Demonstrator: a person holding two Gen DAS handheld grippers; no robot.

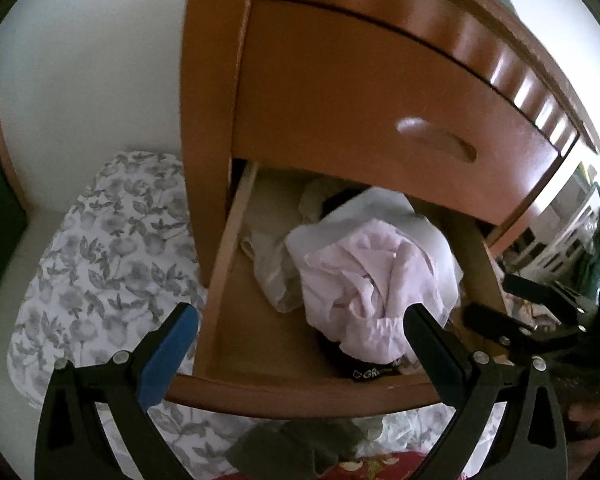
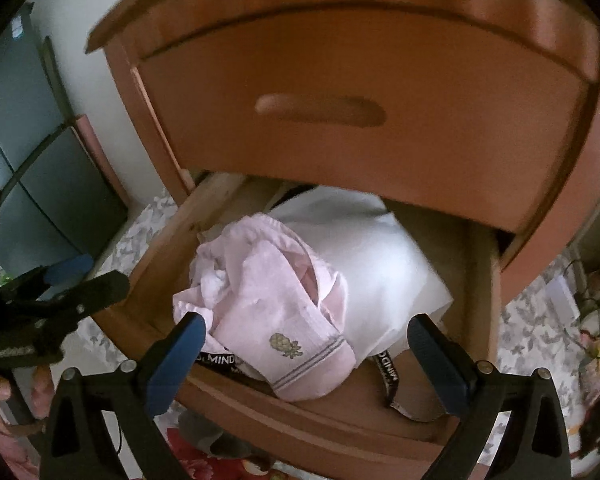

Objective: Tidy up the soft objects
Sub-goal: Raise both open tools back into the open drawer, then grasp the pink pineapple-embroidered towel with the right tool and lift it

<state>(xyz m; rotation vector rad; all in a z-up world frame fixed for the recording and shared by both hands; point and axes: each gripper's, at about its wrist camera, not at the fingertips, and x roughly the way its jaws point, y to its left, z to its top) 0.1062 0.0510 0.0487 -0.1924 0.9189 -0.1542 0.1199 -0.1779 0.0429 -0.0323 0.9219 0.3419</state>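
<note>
Looking down along your left tool [image 1: 300,344], you have its blue-padded fingers spread wide and holding nothing, poised over the front of the open lower drawer [image 1: 260,384] of a wooden nightstand [image 1: 216,80]; your right tool [image 2: 304,350] is spread just as wide and equally empty, hovering at the same drawer's front edge. Inside the drawer sits a crumpled pink garment [image 2: 268,296] with a small pineapple emblem [image 2: 286,345] and grey stripes near its hem, heaped on top of a folded white cloth [image 2: 376,256] that reaches back under the closed upper drawer [image 2: 360,120]. A black strap with white lettering [image 2: 386,376] pokes out from beneath the pile toward the drawer front. In the left view, more pale fabric [image 1: 272,276] lies bunched at the drawer's left side, beside the pink heap. Below and left of the nightstand you can see a grey floral bedsheet [image 1: 100,260], and a dark green cloth [image 1: 300,444] lies just under the drawer front. Each tool shows at the edge of the other's view, close beside the drawer
</note>
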